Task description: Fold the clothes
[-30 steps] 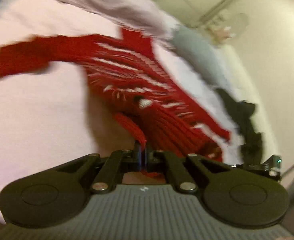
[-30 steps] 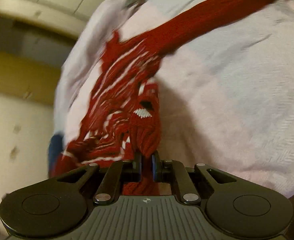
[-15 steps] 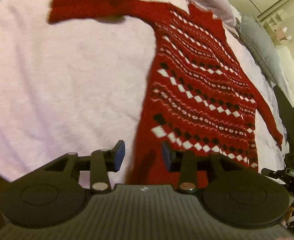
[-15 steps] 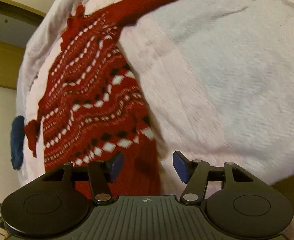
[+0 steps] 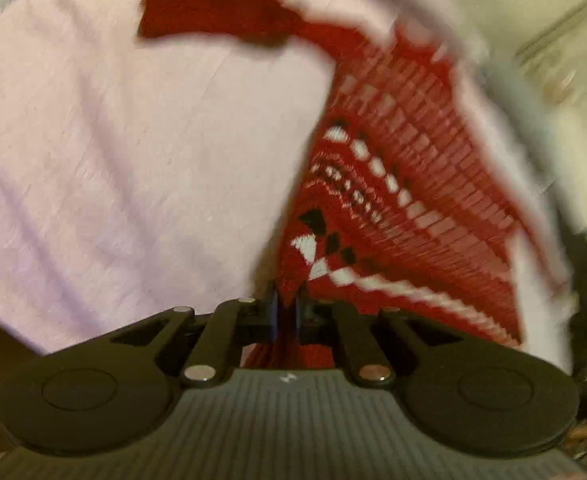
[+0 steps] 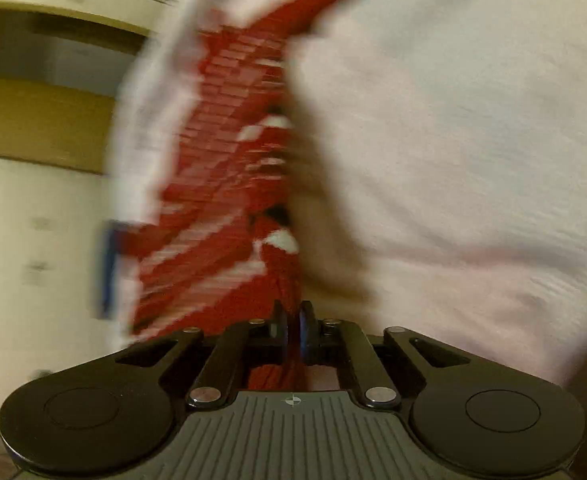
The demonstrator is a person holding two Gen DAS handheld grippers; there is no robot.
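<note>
The left gripper [image 5: 287, 304] has its jaws closing on the near hem of the red sweater [image 5: 405, 208], with a pinch of knit fabric visible between the blue pads, which press on it. The right gripper [image 6: 292, 330] is clamped together on the sweater's [image 6: 229, 184] hem as well, a fold of red knit caught between its pads.

The sweater lies spread on a pale pink bedspread [image 5: 133, 168], its body running from the near edge toward the far side. It is red with bands of white and black diamonds. In the left wrist view one sleeve [image 5: 213, 14] stretches out to the left at the far end. In the right wrist view the other sleeve [image 6: 305, 12] runs off to the far right.

Both views are smeared by motion. A dark garment [image 5: 585, 280] lies at the right edge of the bed, and a blue item [image 6: 107, 268] shows at its left edge beside the sweater.
</note>
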